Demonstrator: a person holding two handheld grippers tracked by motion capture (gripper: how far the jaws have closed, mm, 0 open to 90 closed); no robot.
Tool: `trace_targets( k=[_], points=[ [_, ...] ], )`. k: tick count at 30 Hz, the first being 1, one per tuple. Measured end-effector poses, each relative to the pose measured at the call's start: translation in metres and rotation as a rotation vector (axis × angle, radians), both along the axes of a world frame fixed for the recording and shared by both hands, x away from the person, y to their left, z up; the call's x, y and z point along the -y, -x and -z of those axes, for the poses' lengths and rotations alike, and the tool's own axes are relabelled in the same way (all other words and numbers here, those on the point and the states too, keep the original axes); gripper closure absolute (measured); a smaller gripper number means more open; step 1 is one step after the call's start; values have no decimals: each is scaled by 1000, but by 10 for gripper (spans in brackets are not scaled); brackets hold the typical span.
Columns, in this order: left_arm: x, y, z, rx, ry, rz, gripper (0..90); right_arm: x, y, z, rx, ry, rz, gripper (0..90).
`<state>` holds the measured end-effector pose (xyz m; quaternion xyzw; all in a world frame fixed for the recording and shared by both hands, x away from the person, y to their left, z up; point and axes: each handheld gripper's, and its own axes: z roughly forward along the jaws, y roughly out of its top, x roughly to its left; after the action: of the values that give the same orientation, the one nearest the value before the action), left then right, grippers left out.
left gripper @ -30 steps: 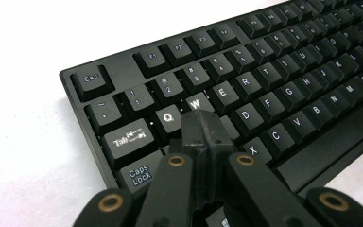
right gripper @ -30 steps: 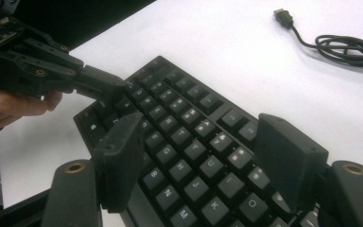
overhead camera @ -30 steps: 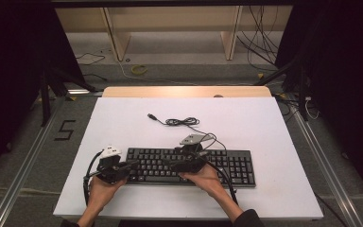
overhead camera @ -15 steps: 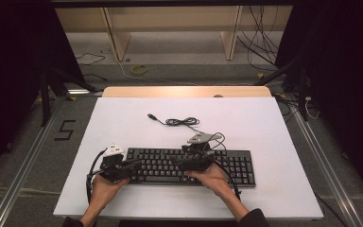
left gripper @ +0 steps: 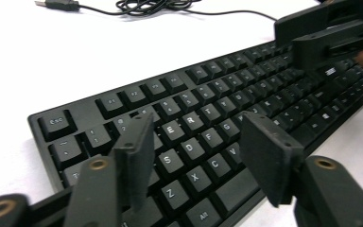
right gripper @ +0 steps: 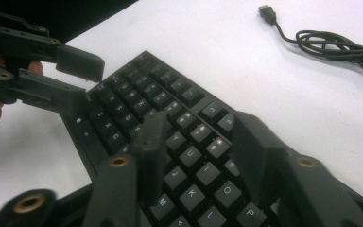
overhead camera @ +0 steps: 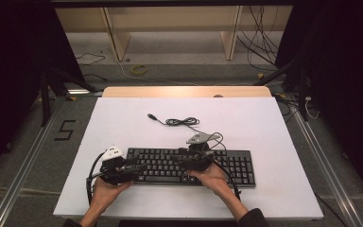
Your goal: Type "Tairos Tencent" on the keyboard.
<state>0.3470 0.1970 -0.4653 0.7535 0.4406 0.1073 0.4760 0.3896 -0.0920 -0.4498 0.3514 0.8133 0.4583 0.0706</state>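
— Since the earlier frames, what has been changed?
— Little has been shifted in place, but the left gripper has just been opened and the right gripper has just been drawn partly closed; the keyboard has been left where it lay.

— How are the left gripper's jaws seen to stand?
— They are held apart over the left end of the keyboard, above the letter keys. No key is seen to be pinched between them.

— And the right gripper?
— Its jaws are kept apart as well, narrower than before, over the keys at the middle of the keyboard. Nothing is clamped. Whether the tips are pressed on the keycaps cannot be told.

— Where is the keyboard placed?
— It is laid flat on the near half of the white table, lengthwise across it, with both hands brought in from the near edge.

— What is found around it?
— A black cable is coiled on the table beyond the keyboard, well apart from both grippers, with its USB plug left free at the far left end. The cable is traced back toward the keyboard's far edge.

— Is anything set in the way?
— Each gripper is seen across the keys by the other's camera; the space between them is taken up by keys alone.
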Motion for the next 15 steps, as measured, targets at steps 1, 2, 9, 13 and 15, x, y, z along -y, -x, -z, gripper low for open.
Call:
trace_targets(
  k=[1, 2, 9, 13, 15],
  points=[
    [0, 0, 0, 6, 6, 4, 424, 0, 0, 0, 1, 3, -1, 608],
    [0, 1, -1, 10, 14, 7, 418, 0, 0, 0, 0, 4, -2, 631],
    [3, 4, -2, 30, 38, 32, 353, -2, -1, 3, -5, 25, -7, 754],
    [4, 5, -2, 26, 58, 38, 312, -3, -1, 6, -8, 38, -8, 809],
    [4, 6, -2, 27, 65, 37, 297, -3, -2, 7, -13, 45, -8, 831]
  ],
)
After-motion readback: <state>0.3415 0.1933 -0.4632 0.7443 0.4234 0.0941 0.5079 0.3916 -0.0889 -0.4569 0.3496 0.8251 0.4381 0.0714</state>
